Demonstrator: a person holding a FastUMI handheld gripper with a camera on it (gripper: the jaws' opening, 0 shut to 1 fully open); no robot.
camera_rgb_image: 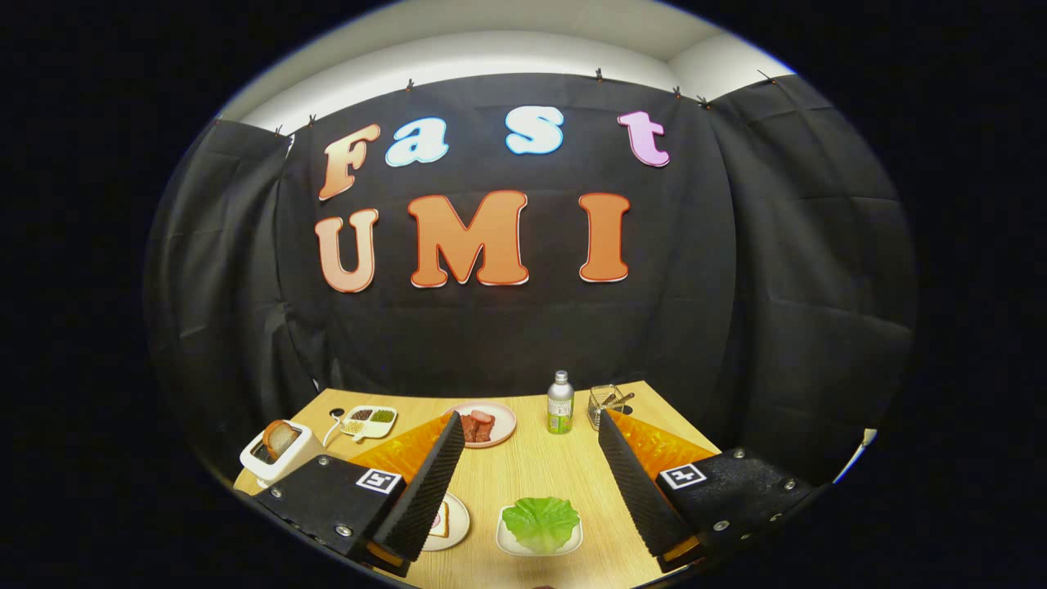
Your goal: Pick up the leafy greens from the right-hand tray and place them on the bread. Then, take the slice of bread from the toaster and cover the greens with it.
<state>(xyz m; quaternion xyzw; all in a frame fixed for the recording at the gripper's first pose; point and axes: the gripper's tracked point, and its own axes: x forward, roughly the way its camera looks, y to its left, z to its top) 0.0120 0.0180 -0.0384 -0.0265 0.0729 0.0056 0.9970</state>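
The gripper point(527, 474) hangs above the light wooden desk point(523, 474), its two black, ribbed fingers point(425, 491) spread wide apart with nothing between them but open desktop. Each finger mount carries a small square black-and-white marker; no word on it can be read.

The leafy greens point(541, 522), a ruffled bright green lettuce leaf, lie on a small white tray point(509, 541) between the fingers, nearer the right one, close to the desk's near edge. Just beside it, partly hidden by the left finger, sits a round white plate point(455, 523) holding a slice of bread point(442, 520).

Beyond the left finger, near the desk's left edge, stands a white toaster point(282, 454) with a browned slice of toast point(281, 438) upright in its slot. Behind it rests a white divided dish point(370, 420) with dark and green fillings. Farther back, toward the middle, a pink plate point(501, 419) carries reddish pieces of meat.

A silver bottle with a green label point(560, 402) stands upright at the back, just beside a small wire basket point(607, 402) by the far right corner; the label's writing is too small to read.

The stretch of desk between the pink plate and the lettuce is bare wood, with open room between the fingers.
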